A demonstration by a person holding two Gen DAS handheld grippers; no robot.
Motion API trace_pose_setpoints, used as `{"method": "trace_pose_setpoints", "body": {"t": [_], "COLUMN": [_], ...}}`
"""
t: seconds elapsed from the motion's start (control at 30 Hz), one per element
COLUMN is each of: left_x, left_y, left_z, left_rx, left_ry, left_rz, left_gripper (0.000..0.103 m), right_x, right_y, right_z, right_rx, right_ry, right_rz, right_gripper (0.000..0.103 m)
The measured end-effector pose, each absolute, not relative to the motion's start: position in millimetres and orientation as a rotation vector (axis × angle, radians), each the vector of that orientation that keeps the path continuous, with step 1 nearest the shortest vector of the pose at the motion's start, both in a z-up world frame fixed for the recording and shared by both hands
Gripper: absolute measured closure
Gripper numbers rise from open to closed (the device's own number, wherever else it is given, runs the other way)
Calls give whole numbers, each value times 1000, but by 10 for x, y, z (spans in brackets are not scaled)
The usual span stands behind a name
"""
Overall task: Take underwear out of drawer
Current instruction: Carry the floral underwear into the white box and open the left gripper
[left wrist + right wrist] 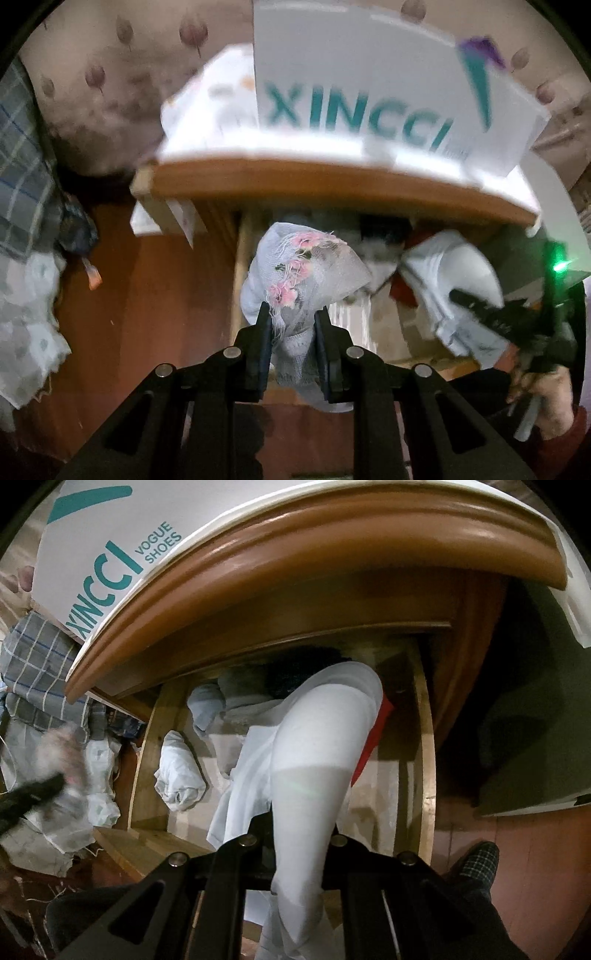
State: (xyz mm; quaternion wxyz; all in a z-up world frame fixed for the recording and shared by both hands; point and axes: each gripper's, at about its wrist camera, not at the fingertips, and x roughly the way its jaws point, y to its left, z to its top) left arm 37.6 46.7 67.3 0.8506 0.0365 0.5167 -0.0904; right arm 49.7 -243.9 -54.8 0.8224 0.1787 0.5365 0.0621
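A: Holding tight, the left gripper pinches lacy underwear with pink flowers between its 2 fingers, up above the drawer.

B: And the other one?

A: The right gripper is pressed together on white underwear. That cloth runs from the jaws down into the drawer, so part of it is not out yet.

B: What could go wrong?

A: The lacy one has loose threads. They could catch on the fingers or slip free if the grip is only on the edge. The white one could snag on the wooden top just above the drawer.

B: What's farther back?

A: More rolled white cloth sits in the drawer, and a shoe box rests on top.
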Motion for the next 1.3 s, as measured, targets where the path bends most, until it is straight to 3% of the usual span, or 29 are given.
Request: {"method": "trace_pose_setpoints", "body": {"t": [0.3, 0.5, 0.93, 1.3], "left_x": [564, 1050, 2146, 2479], "left_y": [456, 202, -283, -272], "left_z": [1901, 2441, 1930, 1451], "left_rx": [154, 170, 217, 243], "left_ry": [816, 740, 881, 980], "left_rz": [-198, -255, -178, -111], "left_gripper": [85, 84, 84, 82], "right_x": [473, 474, 464, 493], "right_y": [-2455, -2441, -2509, -2534], "right_z": [-536, -534, -545, -590], "right_rx": [379, 382, 423, 442], "right_ry": [1138, 1137, 1143, 1158], "right_rz": [129, 127, 138, 148], "right_gripper": [95, 95, 95, 95]}}
